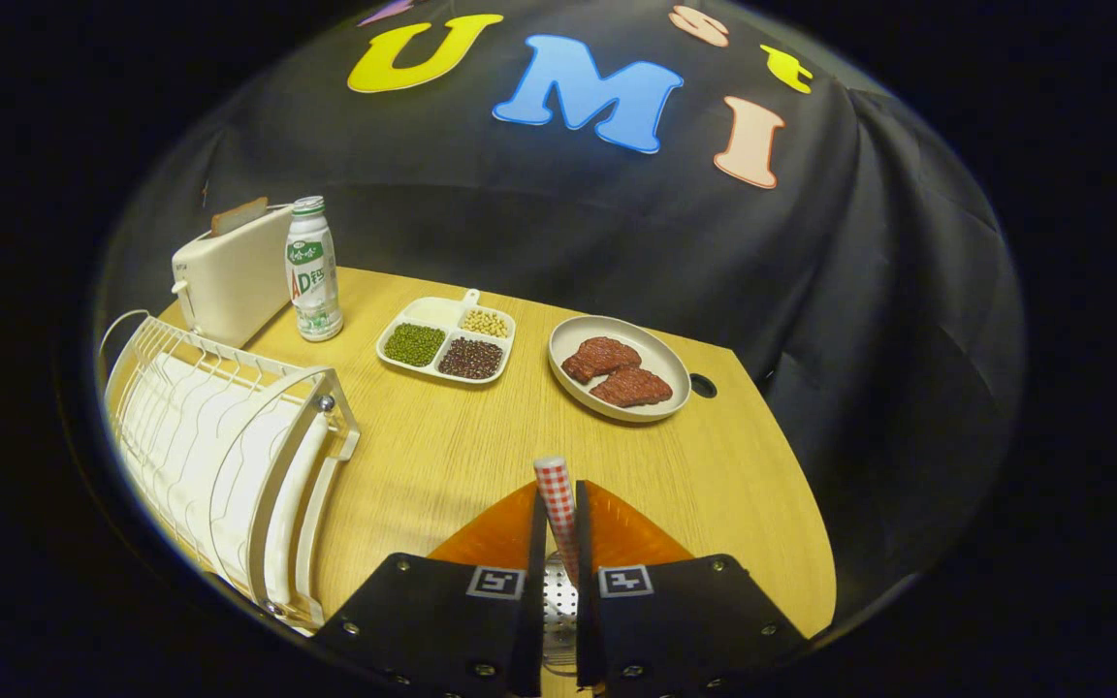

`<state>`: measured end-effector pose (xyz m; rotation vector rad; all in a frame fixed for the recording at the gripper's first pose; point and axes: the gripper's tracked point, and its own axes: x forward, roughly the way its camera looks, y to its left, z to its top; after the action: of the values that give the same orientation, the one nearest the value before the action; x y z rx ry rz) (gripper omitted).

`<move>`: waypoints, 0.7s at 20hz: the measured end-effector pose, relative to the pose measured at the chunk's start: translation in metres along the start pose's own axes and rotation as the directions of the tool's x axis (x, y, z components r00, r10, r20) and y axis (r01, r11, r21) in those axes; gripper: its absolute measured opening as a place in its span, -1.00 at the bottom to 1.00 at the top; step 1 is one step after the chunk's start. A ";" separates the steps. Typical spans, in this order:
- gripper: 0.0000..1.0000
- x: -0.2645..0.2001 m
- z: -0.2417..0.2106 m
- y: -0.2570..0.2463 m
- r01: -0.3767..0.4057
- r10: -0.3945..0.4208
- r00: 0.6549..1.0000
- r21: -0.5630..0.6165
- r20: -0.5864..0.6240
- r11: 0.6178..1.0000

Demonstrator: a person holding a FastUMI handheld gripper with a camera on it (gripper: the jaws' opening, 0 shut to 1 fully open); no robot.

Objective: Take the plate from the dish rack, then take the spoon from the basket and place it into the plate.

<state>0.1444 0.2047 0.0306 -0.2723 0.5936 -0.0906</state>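
Red-and-white checked, the spoon's handle stands clamped between the closed fingers, above a perforated metal basket and an orange plate on the pale wooden surface. Beside them stands the white wire dish rack. Beyond lie a grey dish of meat, a three-part bean tray, a drink bottle and a white toaster.

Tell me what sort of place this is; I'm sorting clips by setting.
Probably a staged kitchen table in a booth: a toaster, a dish rack and a plate of meat sit there. The tool is shut on a checked handle.
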 end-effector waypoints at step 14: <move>-0.88 -0.043 0.046 -0.024 0.093 -0.090 0.988 -0.017 0.123 0.996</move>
<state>0.1346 0.1995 0.0973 -0.3245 0.4602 -0.1547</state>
